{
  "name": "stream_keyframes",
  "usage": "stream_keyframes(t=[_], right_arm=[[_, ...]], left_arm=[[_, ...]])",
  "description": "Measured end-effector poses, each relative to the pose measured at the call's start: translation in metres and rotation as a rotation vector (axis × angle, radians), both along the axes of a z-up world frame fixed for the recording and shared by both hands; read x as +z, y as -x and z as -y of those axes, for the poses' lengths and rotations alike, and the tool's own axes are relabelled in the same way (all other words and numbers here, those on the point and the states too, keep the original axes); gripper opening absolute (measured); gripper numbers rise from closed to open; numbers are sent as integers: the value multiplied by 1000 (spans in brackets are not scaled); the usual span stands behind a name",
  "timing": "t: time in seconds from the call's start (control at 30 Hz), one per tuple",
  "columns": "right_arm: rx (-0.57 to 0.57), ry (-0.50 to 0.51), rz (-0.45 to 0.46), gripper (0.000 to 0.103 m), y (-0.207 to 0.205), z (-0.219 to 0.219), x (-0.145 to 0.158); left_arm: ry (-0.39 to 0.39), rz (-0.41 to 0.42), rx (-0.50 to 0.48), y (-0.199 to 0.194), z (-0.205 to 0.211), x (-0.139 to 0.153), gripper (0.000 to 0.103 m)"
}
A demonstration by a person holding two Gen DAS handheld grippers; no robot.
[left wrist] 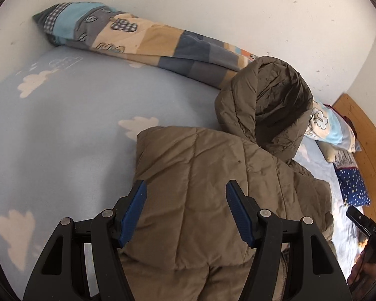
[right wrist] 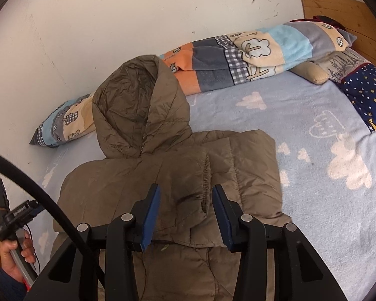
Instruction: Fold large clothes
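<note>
Both grippers point steeply down over the bed. In the left wrist view the left gripper (left wrist: 185, 213) hangs above the folded-in left side of an olive-brown hooded puffer jacket (left wrist: 200, 170); its blue-padded fingers (left wrist: 134, 213) stand apart with quilted fabric showing below the gap, and nothing is pinched between them. In the right wrist view the right gripper (right wrist: 185, 215) hangs over the jacket's (right wrist: 163, 175) folded-over sleeve, whose elastic cuff (right wrist: 205, 185) lies under the gap. Its jaws stand narrower than the left pair's, and the pads do not press on the cloth.

At the lower left of the right wrist view, a hand (right wrist: 15, 255) in a dark blue sleeve grasps the handle of the other gripper, and a black cable (right wrist: 37, 190) arcs across that corner.

The jacket lies on a light blue sheet with white clouds (right wrist: 313, 150), its sides folded inward over the body and its hood (right wrist: 137, 105) spread flat toward the wall. Behind the hood, a rolled patchwork blanket (right wrist: 238, 55) in blue, orange, grey and cream runs along a scuffed white wall (right wrist: 112, 12). At the head of the bed lie a navy pillow with stars (right wrist: 366, 92) and a beige cushion (right wrist: 310, 72), against a pale wooden headboard (right wrist: 338, 7).
</note>
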State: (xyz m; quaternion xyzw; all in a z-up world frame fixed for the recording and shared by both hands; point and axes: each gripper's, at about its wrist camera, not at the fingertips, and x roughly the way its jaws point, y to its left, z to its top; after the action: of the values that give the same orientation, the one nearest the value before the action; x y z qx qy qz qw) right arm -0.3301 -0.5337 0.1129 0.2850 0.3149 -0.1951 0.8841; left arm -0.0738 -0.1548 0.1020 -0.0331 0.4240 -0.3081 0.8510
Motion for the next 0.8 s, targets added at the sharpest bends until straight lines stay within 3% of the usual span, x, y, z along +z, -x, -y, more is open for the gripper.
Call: stream_keyframes(t=[0.23,0.4,0.5,0.6,0.7,0.8], right_arm=[[76,66,-74,47,-34,-20,-20],[61,41,-216,47,-48,-13,-57],[47,-2,-271,48,-49,-3,-72],[18,-103,-247,49,-46,10,-83],[22,-76,-266,49,-49,7,-83],[6,-85,-268,50,-47,7,-76]], left_arm=[[-89,-33,-25,-8,15,-29,64],[-195,-37,-36,-7,23,-48,66],[-234,-40,-34,-8,25,-58,73],[-239,-48,-27,-9,23,-61,75],[-236,-35,-12,-5,22,-54,75],[-205,28,-20,4,25,-33,74]])
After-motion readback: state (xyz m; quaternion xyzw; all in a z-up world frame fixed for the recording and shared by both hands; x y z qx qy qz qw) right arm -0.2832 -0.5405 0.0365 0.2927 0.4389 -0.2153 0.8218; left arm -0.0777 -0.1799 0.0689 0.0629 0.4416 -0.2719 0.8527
